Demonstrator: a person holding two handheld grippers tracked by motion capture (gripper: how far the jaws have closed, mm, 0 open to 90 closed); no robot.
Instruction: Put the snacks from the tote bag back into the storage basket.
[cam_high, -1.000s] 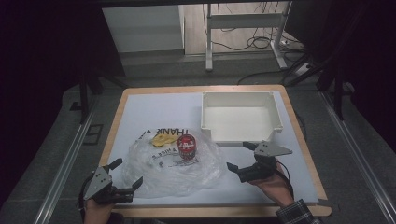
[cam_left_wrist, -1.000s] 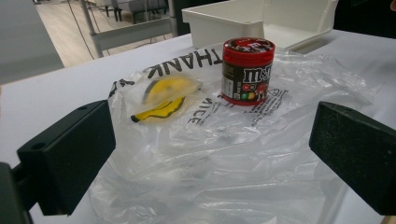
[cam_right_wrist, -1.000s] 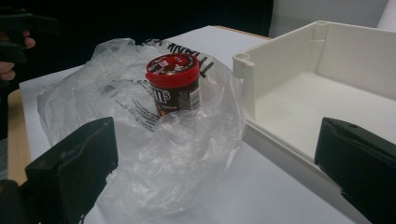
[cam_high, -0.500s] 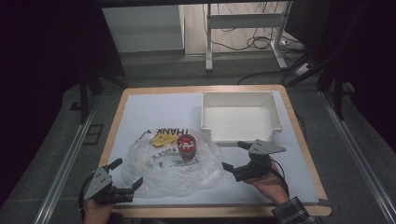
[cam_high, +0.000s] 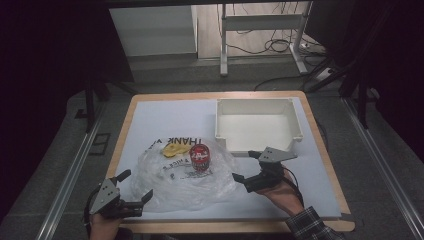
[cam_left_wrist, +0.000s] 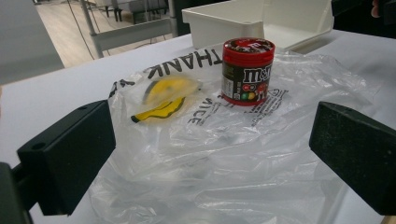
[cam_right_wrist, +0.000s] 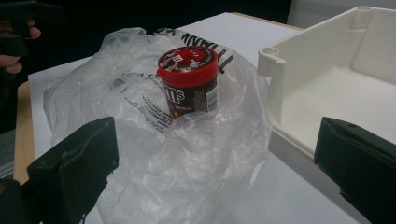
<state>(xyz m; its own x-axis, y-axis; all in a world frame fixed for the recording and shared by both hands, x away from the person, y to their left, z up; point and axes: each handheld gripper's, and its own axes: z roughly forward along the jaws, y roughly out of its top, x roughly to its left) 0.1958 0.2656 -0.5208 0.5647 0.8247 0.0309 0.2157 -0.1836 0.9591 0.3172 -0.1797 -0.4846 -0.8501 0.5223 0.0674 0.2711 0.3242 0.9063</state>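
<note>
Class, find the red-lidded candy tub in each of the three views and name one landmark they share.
High view: candy tub stands centre, on the plastic bag.
Left gripper view: tub upper centre-right.
Right gripper view: tub upper centre.
Shared landmark: white tray beside it.

A clear plastic bag lies crumpled on the white tabletop between the two claws. The left claw, jaws apart, sits at the bag's near-left edge; the right claw, jaws apart, is just beside its right edge. A red-lidded jar stands upright on the bag, with a yellow item beside it. Beyond the right claw sits a white tray.
</note>
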